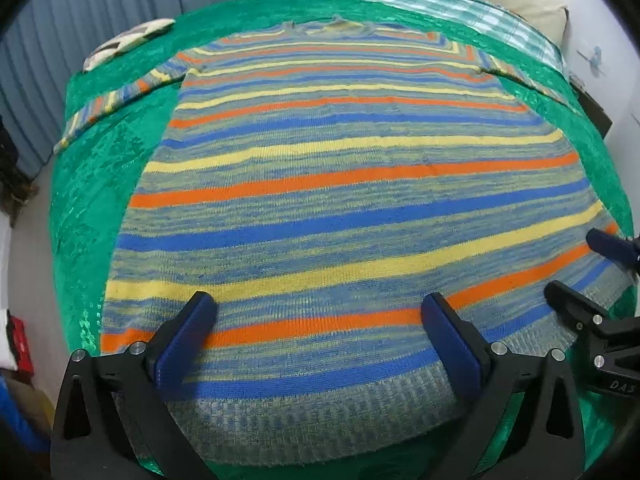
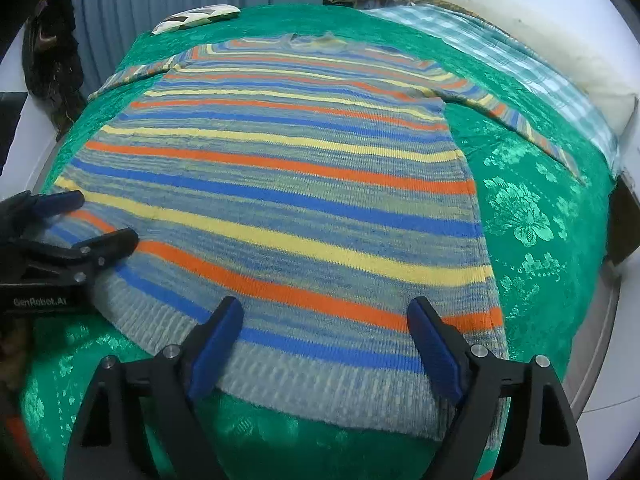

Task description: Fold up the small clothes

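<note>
Your left gripper stands wide, nothing between the pads, hovering over the near hem of the striped knit sweater. Your right gripper is likewise spread, empty, over the same hem further toward the sweater's right side seam. Each gripper shows at the edge of the other's view, beside it (neither visibly pressing the knit).

No containers in either view; the only bearing surface is the green floral bedspread, on which the sweater lies flat.

Sweater orientation: hem toward you, directly under both grippers; neckline at the far end. Long axis runs straight away from the gripper tips. Both sleeves are spread outward to either side of the body, the left sleeve angling off past the left gripper's side, the right sleeve past the right gripper's.

Hard to read: the hem's nearest edge is partly covered by the gripper bodies. Beyond the neckline, a checked cloth and a pale pillow; a patterned cushion sits far left. Clutter at the far wall is too small to identify.
</note>
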A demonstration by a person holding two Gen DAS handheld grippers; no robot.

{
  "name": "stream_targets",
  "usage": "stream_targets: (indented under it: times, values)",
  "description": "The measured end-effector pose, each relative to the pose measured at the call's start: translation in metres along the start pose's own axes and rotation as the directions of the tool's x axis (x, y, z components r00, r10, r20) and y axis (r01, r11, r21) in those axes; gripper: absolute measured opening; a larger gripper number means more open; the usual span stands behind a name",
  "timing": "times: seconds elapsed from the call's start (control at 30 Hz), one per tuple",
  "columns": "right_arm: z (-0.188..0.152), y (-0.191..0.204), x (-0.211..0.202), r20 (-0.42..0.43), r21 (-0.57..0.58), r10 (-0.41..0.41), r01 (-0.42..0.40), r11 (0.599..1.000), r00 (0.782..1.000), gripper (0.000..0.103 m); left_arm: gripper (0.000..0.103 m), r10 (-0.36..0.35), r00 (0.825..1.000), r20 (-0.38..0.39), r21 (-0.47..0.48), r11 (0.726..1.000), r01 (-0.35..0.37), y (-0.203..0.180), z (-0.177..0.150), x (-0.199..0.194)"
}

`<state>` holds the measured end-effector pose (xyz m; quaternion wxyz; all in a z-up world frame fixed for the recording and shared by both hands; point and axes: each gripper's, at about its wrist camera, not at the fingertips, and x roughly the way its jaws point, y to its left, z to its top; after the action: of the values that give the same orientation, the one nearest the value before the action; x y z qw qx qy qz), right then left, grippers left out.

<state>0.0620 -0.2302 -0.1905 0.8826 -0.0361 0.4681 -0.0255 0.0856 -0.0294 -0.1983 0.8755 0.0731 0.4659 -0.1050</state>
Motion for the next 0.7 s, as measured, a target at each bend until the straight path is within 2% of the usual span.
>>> stream_targets:
  times: [0.1, 0.7]
  values:
    - [-0.0026, 0.0031, 0.0024, 0.011, -0.012, -0.026, 0.026, 1.0, 1.0, 0.086, 0.102, 0.012, 1.0, 0.026, 0.013, 1.0, -0.012, -0.0018, -0.0057, 0.0012]
    - [-0.0005, 0.0016, 0.0068, 0.021, -0.014, -0.044, 0.044, 0.999, 0.999, 0.091, 0.103, 0.008, 0.999, 0.032, 0.014, 1.0, -0.009, 0.0007, -0.0053, 0.0055]
